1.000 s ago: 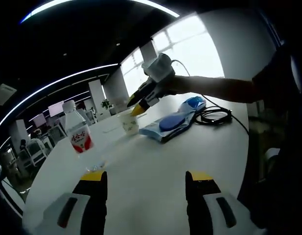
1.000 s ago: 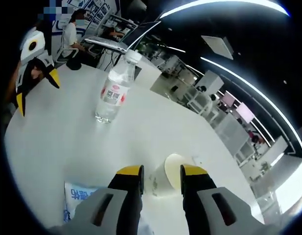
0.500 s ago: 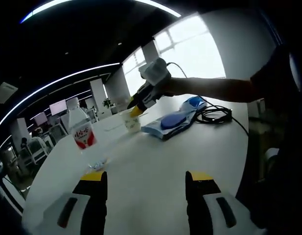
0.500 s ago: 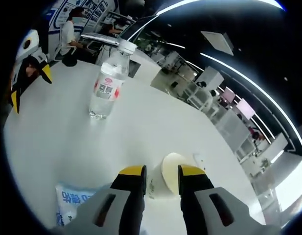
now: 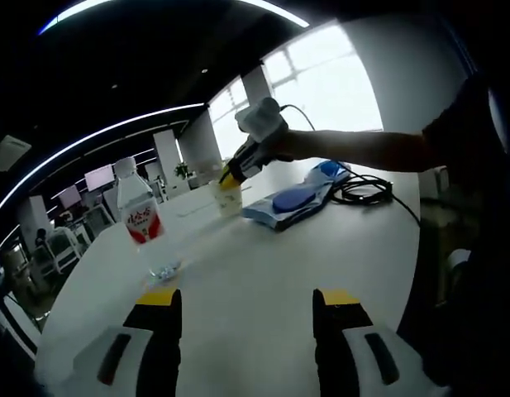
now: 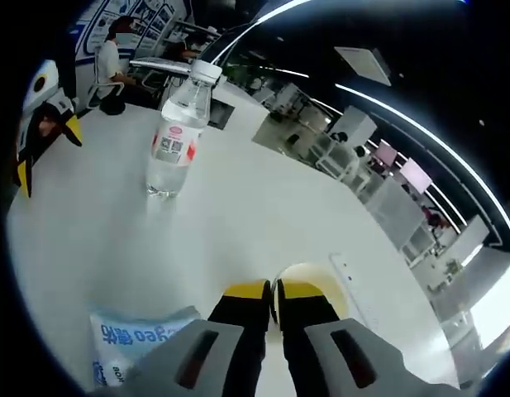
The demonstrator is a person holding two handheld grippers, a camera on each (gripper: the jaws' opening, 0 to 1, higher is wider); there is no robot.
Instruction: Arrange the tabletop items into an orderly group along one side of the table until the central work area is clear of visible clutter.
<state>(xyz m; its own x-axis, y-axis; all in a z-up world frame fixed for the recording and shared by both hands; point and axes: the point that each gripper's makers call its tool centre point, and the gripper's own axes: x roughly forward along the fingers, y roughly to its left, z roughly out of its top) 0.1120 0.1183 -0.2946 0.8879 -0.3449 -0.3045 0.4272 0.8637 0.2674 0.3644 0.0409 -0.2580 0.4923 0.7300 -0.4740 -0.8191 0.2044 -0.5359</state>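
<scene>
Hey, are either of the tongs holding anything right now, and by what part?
Right tongs pinch the paper cup by its rim. Left tongs are open, holding nothing.

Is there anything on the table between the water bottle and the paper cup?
Nothing: in the right gripper view, bare white tabletop stretches between the clear plastic water bottle with the red label and the pale paper cup.

Clear bottle (image 6: 177, 131), red-white label, white cap; pale yellow cup (image 6: 314, 277); blue-white packet (image 6: 139, 341); white table (image 5: 263, 273).
</scene>
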